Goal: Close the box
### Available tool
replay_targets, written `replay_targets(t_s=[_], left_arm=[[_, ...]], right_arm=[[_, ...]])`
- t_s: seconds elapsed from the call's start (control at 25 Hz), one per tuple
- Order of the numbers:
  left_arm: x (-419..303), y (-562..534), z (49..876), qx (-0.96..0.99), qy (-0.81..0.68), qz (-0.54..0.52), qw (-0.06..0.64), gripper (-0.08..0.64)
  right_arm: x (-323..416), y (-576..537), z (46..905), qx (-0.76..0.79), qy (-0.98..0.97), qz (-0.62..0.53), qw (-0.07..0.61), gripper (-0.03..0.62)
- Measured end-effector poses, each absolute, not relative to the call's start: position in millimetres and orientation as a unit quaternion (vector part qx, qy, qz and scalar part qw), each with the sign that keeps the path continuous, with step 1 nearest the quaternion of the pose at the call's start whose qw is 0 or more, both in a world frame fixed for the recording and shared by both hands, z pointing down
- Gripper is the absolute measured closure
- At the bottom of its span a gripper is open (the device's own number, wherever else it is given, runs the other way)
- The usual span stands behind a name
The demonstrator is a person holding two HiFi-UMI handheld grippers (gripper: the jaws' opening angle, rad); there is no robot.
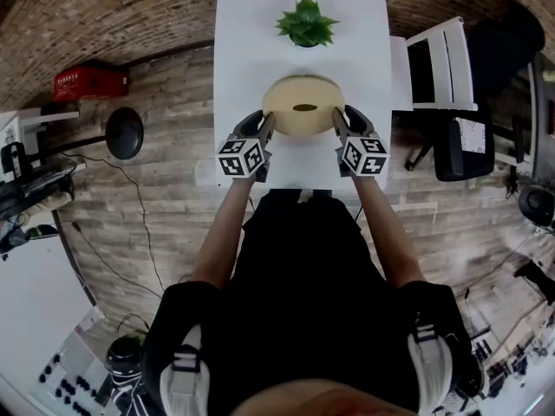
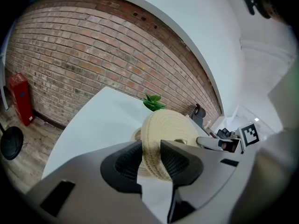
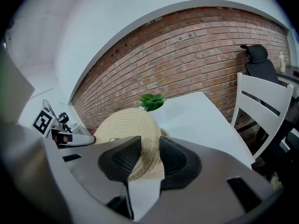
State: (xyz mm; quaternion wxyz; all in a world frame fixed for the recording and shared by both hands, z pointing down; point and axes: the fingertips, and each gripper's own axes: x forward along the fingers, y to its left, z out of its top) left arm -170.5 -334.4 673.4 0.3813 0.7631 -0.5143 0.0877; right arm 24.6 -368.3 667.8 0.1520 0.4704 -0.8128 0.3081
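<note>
A round woven straw lid (image 1: 303,104) with a small handle at its centre hangs over the near middle of the white table (image 1: 251,24). My left gripper (image 1: 267,128) is shut on the lid's left rim and my right gripper (image 1: 336,126) on its right rim. In the left gripper view the lid (image 2: 170,125) sits edge-on between the pads of the left gripper (image 2: 150,146). Under it, a bit of the woven box (image 2: 134,135) peeks out. The right gripper view has the lid (image 3: 124,125) clamped in the right gripper (image 3: 150,146), and most of the box is hidden.
A small green potted plant (image 1: 305,22) stands at the table's far end. A white chair (image 1: 442,63) is at the table's right side, with a black office chair behind it. A red box (image 1: 89,81) and a black round stand base (image 1: 124,133) sit on the floor to the left.
</note>
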Motion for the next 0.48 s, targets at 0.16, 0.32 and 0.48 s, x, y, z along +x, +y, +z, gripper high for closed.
replay_targets(t_s=[0.16,0.32,0.48], left_arm=[[-174,-342,682,0.765,-0.507,0.098,0.385,0.430],[-174,-347,688,0.768,-0.499,0.104,0.388,0.430],[-170,-352,694,0.771,-0.490,0.110,0.391,0.430]], right_arm=[[22,-374,673,0.474,-0.809,0.310,0.156,0.471],[22,-379,682,0.481,-0.803,0.315,0.159,0.471],[25,-384,688,0.490,-0.795,0.318,0.163,0.471]])
